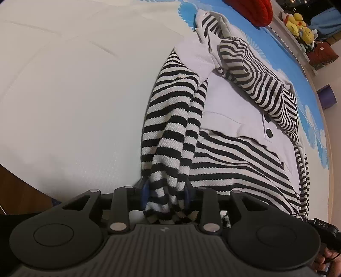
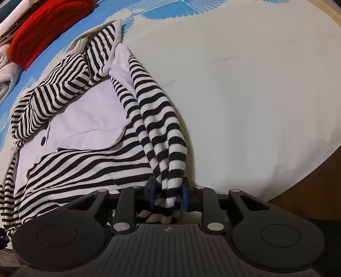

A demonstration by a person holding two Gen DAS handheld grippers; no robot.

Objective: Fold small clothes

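Presently, both the left gripper (image 1: 166, 191) and the right gripper (image 2: 168, 192) are clenched on bunched hem of the striped top (image 1: 234, 162), which lies on the bed (image 1: 74, 106), soft, light, limp knit best held at its edges.

Striped fabric (image 1: 168, 149) bunched between left gripper (image 1: 166, 191) pads; pinched end hidden behind gripper body. Same at right gripper (image 2: 168, 191): which part of striped garment (image 2: 85, 166) is held, cannot tell. Red knit item (image 1: 253, 10) cut off by top edge. Yellow plush toys (image 1: 298, 25) small, blurred; count unclear. Hand (image 1: 328, 262) mostly out of frame, lower right.
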